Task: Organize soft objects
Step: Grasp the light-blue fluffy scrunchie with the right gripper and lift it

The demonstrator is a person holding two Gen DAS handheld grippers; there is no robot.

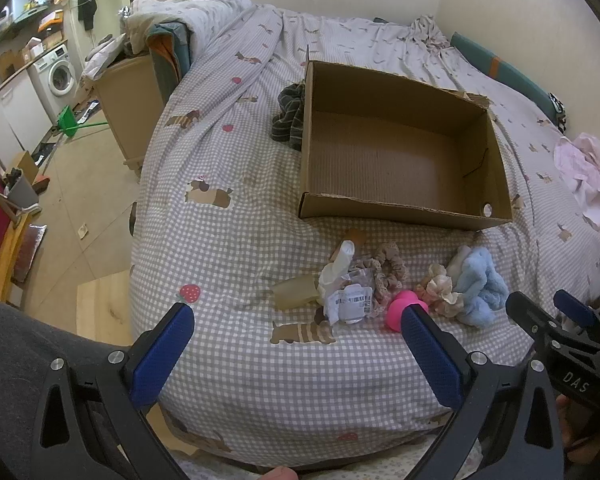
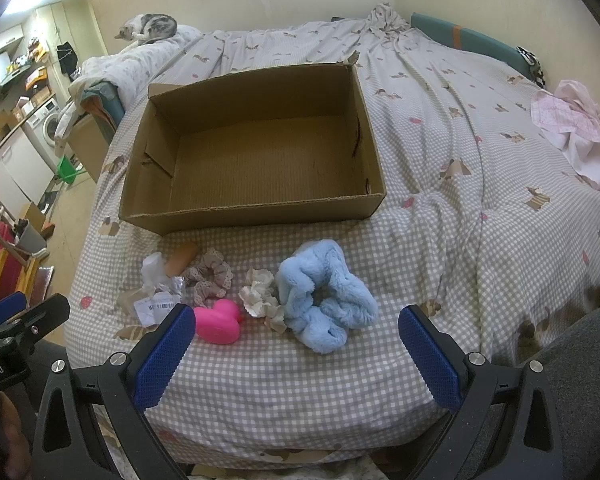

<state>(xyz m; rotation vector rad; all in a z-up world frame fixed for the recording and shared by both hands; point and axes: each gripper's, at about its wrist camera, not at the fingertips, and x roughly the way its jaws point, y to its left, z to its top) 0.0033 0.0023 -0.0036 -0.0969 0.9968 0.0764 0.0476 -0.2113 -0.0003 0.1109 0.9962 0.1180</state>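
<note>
**Both grippers hovering open over a row of soft things on the bed**

The left gripper [image 1: 298, 346] is hanging above the near edge of the bed [image 1: 236, 248], its blue pads spread wide and holding nothing. Just ahead of it, crumpled plastic wrappers with a barcode label [image 1: 350, 300] are lying beside a beige lace scrunchie [image 2: 212, 276]. A pink rubber duck [image 2: 218, 320] is sitting next, near a cream scrunchie [image 2: 260, 296], which is touching a fluffy blue scrunchie [image 2: 324, 296]. The right gripper [image 2: 294, 350] is hovering over this end of the row, its pads also wide apart and gripping nothing. Behind the row, an open cardboard box [image 2: 256, 210] is resting on the checked cover, with nothing showing inside it. Far back on the left, a cat [image 2: 150, 26] is curling up on the bedding.
</note>
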